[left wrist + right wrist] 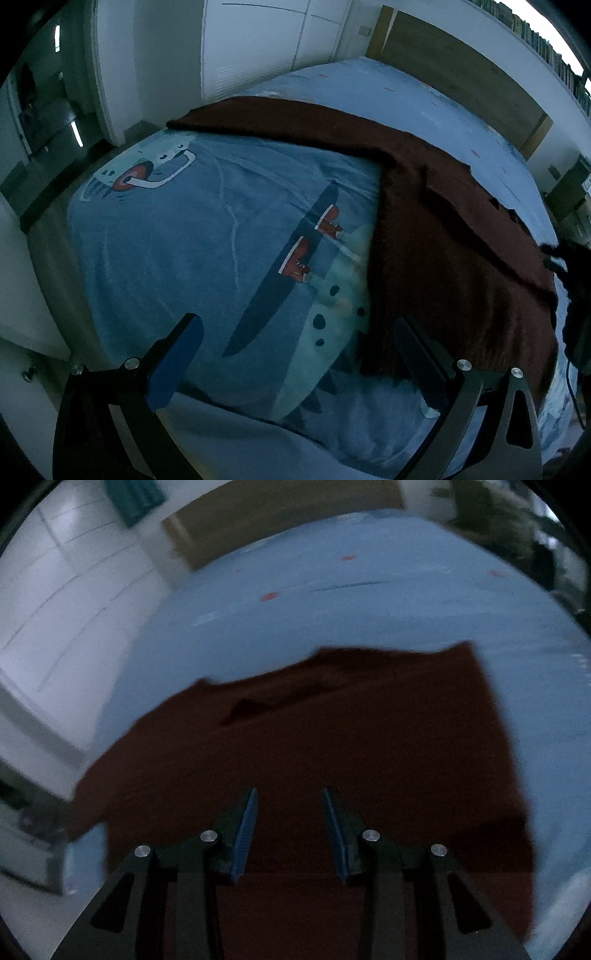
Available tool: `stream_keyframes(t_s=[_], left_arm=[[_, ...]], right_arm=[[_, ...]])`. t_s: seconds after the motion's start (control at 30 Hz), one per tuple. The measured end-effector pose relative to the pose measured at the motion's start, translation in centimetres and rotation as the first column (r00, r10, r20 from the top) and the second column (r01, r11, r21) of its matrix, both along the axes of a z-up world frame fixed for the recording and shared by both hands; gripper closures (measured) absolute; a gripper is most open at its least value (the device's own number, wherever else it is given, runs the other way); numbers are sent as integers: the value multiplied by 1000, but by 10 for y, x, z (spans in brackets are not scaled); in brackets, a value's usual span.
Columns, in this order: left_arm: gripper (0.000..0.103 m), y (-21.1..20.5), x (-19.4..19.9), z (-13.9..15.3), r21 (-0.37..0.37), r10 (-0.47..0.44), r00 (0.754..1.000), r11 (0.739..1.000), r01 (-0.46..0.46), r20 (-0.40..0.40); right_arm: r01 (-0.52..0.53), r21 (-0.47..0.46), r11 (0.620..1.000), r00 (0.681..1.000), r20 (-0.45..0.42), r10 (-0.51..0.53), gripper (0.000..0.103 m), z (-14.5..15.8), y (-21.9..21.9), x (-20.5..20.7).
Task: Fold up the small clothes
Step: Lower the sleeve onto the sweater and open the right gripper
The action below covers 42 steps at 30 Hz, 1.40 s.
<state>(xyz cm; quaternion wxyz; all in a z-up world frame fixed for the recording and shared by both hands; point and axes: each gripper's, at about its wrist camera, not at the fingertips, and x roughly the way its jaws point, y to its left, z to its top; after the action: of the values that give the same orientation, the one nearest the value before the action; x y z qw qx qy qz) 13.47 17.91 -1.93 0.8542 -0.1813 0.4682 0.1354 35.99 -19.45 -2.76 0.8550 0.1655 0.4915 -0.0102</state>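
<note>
I am holding my left gripper (pixel 299 354) with its fingers spread wide apart, gripping nothing, over the blue cartoon-printed bed cover (pixel 192 240). The dark reddish-brown knitted garment (pixel 314 738) is lying spread on the bed, and my right gripper (pixel 290 830) is hovering above it, fingers partly apart and empty.

Brown garment (pixel 443 236) spread on blue bedspread (pixel 177 258); left tool (pixel 299 354) agape above.

I am working in a home bedroom: a wide bed (pixel 424 96) under a blue cartoon-print cover, a wooden headboard (pixel 461 70) at its far edge, white wardrobe doors (pixel 258 40) beyond its corner, and a high bookshelf (pixel 546 44).
</note>
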Motion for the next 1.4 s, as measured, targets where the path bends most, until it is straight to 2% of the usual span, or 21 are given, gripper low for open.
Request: stream_keyframes(t_s=[0.1,0.27,0.47,0.67,0.9,1.23,1.4], left_arm=[[1,1,4,-3,2,-1,1000,1000,1,-10],[2,4,12,-4,14,-6,1000,1000,6,-18],[1,15,22,-1,23,-1,1000,1000,1,-4],[2,41,37,-1,-1,37,999,999,-37,21],[2,80,58,0,-45,85,995,996,-83,49],[2,142,95,-12,-190,161,982,972,-140,98],[2,177,121,-20,-277,204,971,947,-164,121]], right_arm=[[57,-56,997,998,-14,-58,65,-6,-27,-8],[68,-92,993,995,-69,-75,65,-29,-37,-19],[1,-136,991,997,-70,-10,60,-39,-12,-30],[-91,-120,989,995,-58,85,59,-32,15,-45],[-147,-164,975,989,-46,141,59,-18,36,-70],[-184,-218,958,982,-81,170,59,-21,55,-110],[-181,-228,957,981,-106,160,59,-26,54,-120]])
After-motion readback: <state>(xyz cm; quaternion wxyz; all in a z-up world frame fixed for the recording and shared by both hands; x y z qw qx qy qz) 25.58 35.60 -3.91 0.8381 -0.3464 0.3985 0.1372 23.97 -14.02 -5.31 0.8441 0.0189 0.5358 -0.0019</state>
